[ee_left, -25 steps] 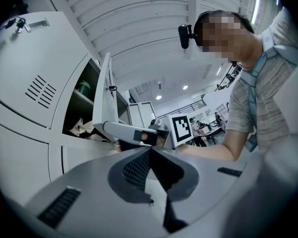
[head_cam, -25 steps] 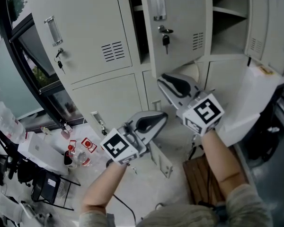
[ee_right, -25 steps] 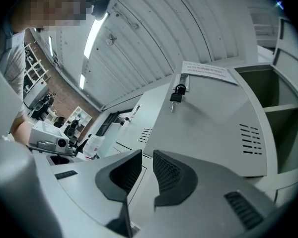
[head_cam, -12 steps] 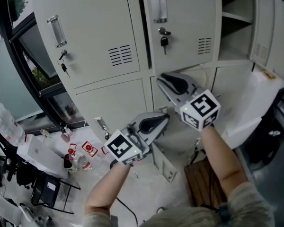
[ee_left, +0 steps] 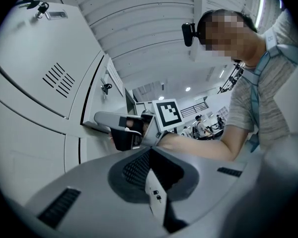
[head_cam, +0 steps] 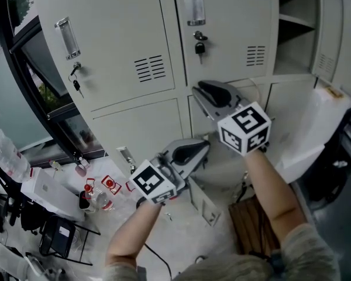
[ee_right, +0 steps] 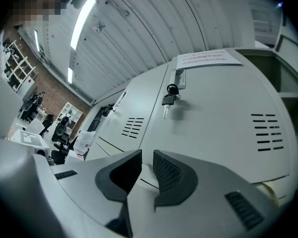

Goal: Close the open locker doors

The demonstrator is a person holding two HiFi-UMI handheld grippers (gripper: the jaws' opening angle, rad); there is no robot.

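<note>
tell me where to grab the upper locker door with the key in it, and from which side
Take the vertical handle just above the key, near the left edge of the door. It is the one part that stands out from an otherwise flat panel, so the jaws can probably close across it. Come straight in from the front, with the jaws set side by side.

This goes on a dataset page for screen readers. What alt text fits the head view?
Seen from above, a person holds two grippers before grey lockers: the right gripper by a keyed upper door, the left gripper lower. An upper-right compartment stands open.
</note>
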